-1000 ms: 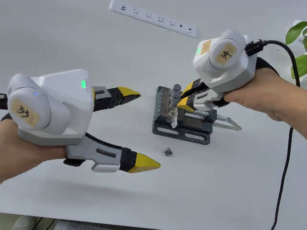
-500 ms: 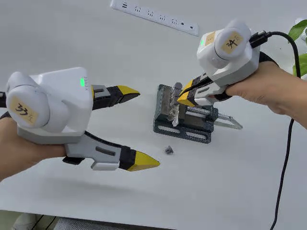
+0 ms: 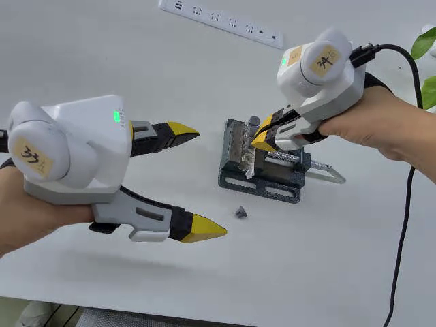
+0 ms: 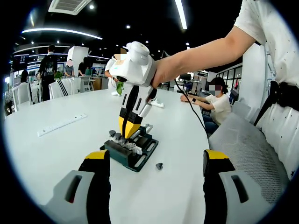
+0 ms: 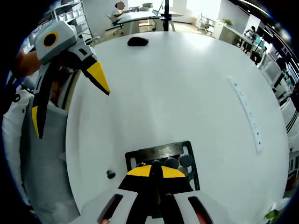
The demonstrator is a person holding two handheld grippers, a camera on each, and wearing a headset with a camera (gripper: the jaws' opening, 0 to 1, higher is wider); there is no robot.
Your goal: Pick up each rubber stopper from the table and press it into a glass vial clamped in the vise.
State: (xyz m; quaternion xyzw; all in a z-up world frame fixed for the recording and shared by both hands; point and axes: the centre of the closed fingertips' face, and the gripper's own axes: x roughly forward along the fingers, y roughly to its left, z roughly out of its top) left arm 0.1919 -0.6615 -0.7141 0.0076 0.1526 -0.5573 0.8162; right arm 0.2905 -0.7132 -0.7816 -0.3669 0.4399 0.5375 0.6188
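A dark vise (image 3: 262,178) stands mid-table and clamps a row of glass vials (image 3: 244,160); some carry grey stoppers (image 3: 253,122). My right gripper (image 3: 261,139) comes down from the right onto the vials, jaws shut on a dark rubber stopper (image 5: 156,164) at the row's near end. One loose rubber stopper (image 3: 240,213) lies on the table just in front of the vise. My left gripper (image 3: 197,178) hovers left of the vise, wide open and holding nothing. From the left gripper view, the vise (image 4: 131,150), loose stopper (image 4: 159,165) and right gripper (image 4: 129,129) sit ahead.
A white power strip (image 3: 218,22) lies at the far edge of the white table (image 3: 136,61). A black cable (image 3: 407,204) trails from the right gripper along the right side, near green leaves (image 3: 426,48). People sit at other tables (image 4: 212,100) beyond.
The right gripper has rolled and lifted slightly at its rear while its tips stay over the vials. The left gripper, the vise and the loose stopper have not moved.
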